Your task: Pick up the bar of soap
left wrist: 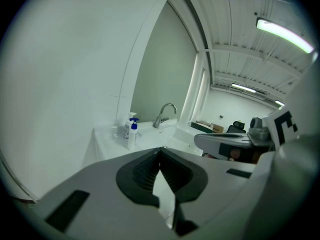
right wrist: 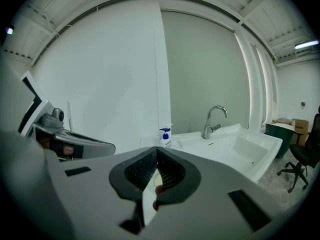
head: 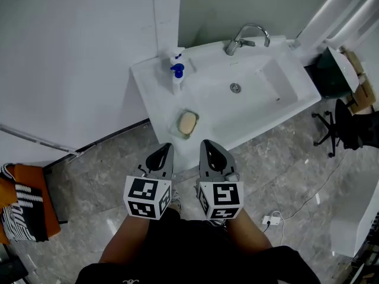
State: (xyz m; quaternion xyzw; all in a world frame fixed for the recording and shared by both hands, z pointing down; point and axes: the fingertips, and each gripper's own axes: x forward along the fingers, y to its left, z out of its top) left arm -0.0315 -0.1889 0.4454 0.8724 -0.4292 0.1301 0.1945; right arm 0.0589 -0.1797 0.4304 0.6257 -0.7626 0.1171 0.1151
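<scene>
Closest to the head camera are the person's dark clothing and two bare forearms, each ending in a gripper held low over the grey marbled floor (head: 106,176). Both marker cubes face up, side by side.

The left gripper (head: 164,149) points toward the washbasin (head: 148,78). In the left gripper view, the left gripper (left wrist: 160,153) has its ribbed black pads meeting at the tip, so the jaws are closed with nothing between them. The right gripper (head: 207,145) sits just beside it, also aimed at the washbasin. In the right gripper view, the right gripper (right wrist: 156,155) has its jaws likewise pressed together and empty.

The bar of soap (head: 188,122), pale cream and oval, lies in a clear soap dish (head: 177,127) on the flat ledge left of the bowl, near the washbasin's front left corner. It is untouched, well apart from both grippers.

Farther along the same ledge, toward the back left corner, a blue-pump bottle (head: 177,76) stands upright with a white spray bottle (head: 175,58) just behind it. A chrome tap (head: 246,37) rises from the middle of the back edge, its spout curving over the bowl, and the drain (head: 235,87) sits in the bowl's floor.

A dark green bin (head: 325,73) stands beyond the washbasin's right edge, with a black office chair (head: 346,126) near it. An orange seat with a striped cloth (head: 23,209) shows at the head view's left edge.
</scene>
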